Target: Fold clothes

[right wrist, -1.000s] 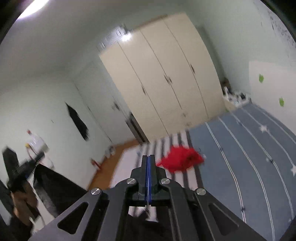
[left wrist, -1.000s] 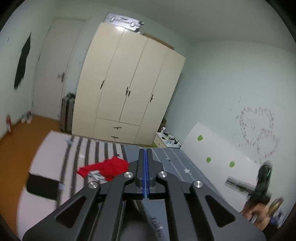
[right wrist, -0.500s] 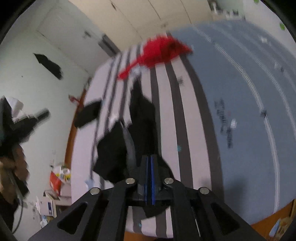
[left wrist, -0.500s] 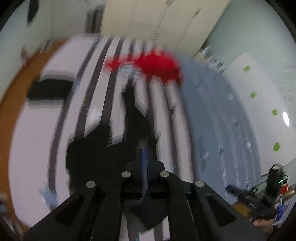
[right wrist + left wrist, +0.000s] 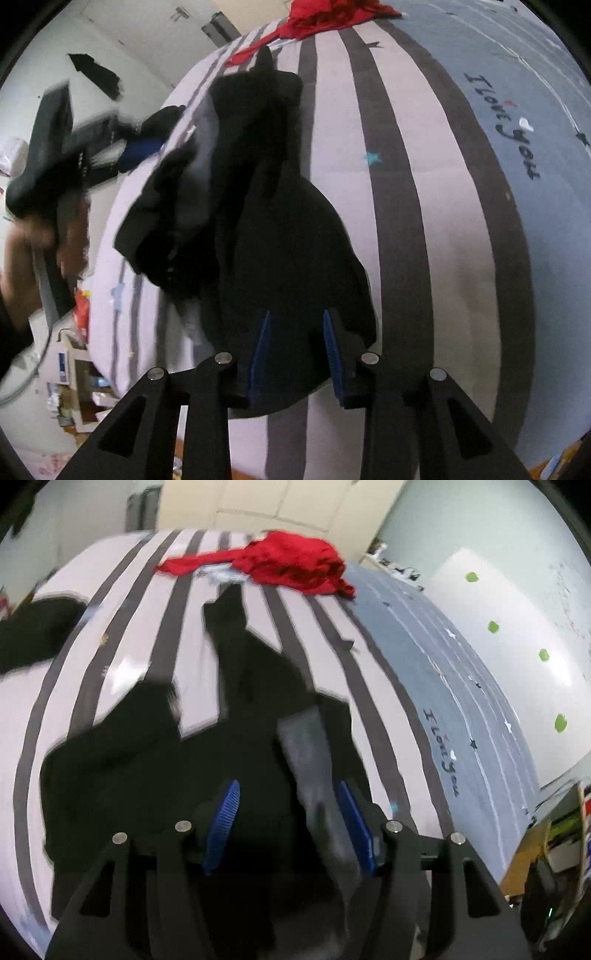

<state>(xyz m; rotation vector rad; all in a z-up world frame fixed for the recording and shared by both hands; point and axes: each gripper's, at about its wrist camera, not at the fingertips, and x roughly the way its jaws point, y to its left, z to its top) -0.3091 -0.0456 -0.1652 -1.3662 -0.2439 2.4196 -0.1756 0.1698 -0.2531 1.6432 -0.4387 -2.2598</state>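
A black garment [image 5: 155, 775] lies crumpled on the striped bed [image 5: 122, 672], a grey inner strip [image 5: 306, 746] showing. My left gripper [image 5: 288, 823] hangs just over its near end. Its jaws are opening, and the blue pads [image 5: 221, 823] stand clear of the cloth below. In the right wrist view the same black garment [image 5: 280, 229] stretches away from my right gripper [image 5: 295, 350]. These jaws are opening too, narrower, with cloth lying in the gap and the pads off it. A red garment [image 5: 291, 565] is heaped at the far end of the bed.
A second dark cloth [image 5: 33, 627] sits at the bed's left edge. The blue half of the bedcover [image 5: 461, 701] runs to the right, beside a white board [image 5: 517, 602] with green dots. A cream wardrobe [image 5: 277, 498] stands behind. Clutter [image 5: 70, 380] lies on the floor. A hand [image 5: 37, 232] grips the left tool.
Both grippers swung down from facing the wardrobe to the bed. Their jaws, shut on the black garment before, have parted and the garment has come to rest on the cover.
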